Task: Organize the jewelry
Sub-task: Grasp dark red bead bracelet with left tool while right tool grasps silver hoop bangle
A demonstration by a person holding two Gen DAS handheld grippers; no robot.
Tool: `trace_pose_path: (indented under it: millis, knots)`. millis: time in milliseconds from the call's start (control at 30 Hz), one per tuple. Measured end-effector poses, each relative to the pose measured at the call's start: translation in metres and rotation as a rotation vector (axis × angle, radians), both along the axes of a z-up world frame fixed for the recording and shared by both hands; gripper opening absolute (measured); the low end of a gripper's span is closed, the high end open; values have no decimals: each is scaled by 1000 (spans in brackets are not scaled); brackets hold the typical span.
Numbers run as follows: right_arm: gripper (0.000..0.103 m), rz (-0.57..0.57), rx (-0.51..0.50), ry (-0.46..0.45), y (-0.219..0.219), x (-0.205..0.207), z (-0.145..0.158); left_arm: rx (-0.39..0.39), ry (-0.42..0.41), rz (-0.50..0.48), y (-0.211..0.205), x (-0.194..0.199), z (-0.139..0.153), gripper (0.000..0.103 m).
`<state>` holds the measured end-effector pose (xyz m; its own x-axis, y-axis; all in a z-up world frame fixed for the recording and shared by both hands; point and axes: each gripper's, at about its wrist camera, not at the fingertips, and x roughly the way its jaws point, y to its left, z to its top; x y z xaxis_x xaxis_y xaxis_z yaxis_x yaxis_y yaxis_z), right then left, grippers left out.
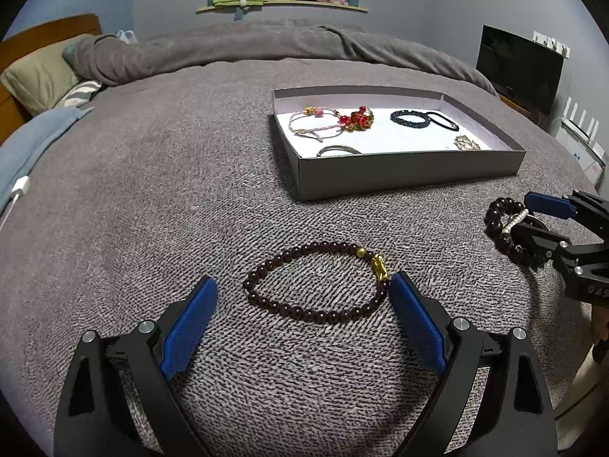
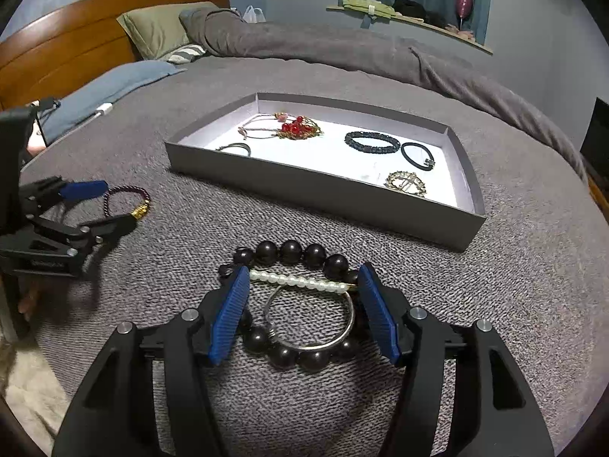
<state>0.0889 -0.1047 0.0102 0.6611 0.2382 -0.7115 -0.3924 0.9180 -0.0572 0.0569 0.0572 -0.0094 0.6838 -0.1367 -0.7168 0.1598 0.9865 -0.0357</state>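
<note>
Here the left gripper hovers low over the grey bed cover with its jaws spread wide, the two blue pads standing outside a thin dark-bead bracelet that lies flat on the cover. The right-hand pad sits just beside the bracelet's gold charm, and whether it touches the beads there cannot be told; the left-hand pad stands clear of the loop. Nothing is clamped. The right gripper has its jaws about half open around a small heap of jewelry on the cover: a large-bead dark bracelet, a pearl strand lying across it, and a silver ring bangle inside the loop. The blue pads flank this heap, close against the big beads on each side, yet the pictures do not show them pressing, and the pieces lie on the cover, not lifted. Beyond both grippers sits an open grey box with a white floor, holding a red-bead ornament, a black bead bracelet, a black hair tie and a gold brooch.
</note>
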Motion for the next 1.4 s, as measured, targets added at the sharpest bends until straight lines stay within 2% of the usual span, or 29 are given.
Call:
trace_pose_path:
  millis: [100,167,233,333,433,467,633,700,733,800,833,900,933,967,1067,1133,1200,1267,1400]
  knots:
    - [58,-8,-31,-6,1,3,-3,-1,1,-1,0,0,0,92]
    - [45,-15,-34,-15,-1,3,-2,-1,0,0,0,0,0,92]
    - [41,-13,-15,-14,-5,2,0,-1,0,0,0,0,0,92]
    - [29,-17,0,-26,-11,1,5,1,1,0,0,0,0,92]
    - [5,-11,-3,-20,-15,1,6,0,2,-1,0,0,0,92]
    - [1,-11,4,-16,-16,1,7,0,1,-1,0,0,0,92]
    - [1,-3,35,-2,-25,-1,13,1,1,-1,0,0,0,91]
    - [5,-8,52,8,-32,-4,15,3,10,-4,0,1,-1,90]
    - [8,-9,60,18,-34,-4,15,2,13,-7,-1,1,-2,86]
    - [30,-19,62,27,-38,-6,14,0,16,-13,-1,1,-3,76]
    - [35,-20,61,26,-38,-7,14,3,18,-12,-2,1,-4,71]
    - [36,-21,51,31,-39,-8,13,8,22,-14,-2,1,-4,64]
    - [36,-20,52,35,-39,-9,12,8,20,-14,-3,1,-4,57]
    - [36,-18,57,39,-39,-9,12,6,18,-16,-3,1,-3,45]
    - [36,-25,57,33,-40,-10,14,1,21,-26,-3,0,-3,26]
    - [41,-36,53,21,-41,-10,15,3,21,-34,-4,0,-3,23]
    - [59,-44,47,9,-43,-10,16,7,19,-37,-5,-1,-3,22]
    - [64,-45,47,15,-43,-8,13,10,21,-38,-6,-1,-3,22]
    - [64,-60,91,62,-48,3,5,12,21,-38,-7,-1,-4,22]
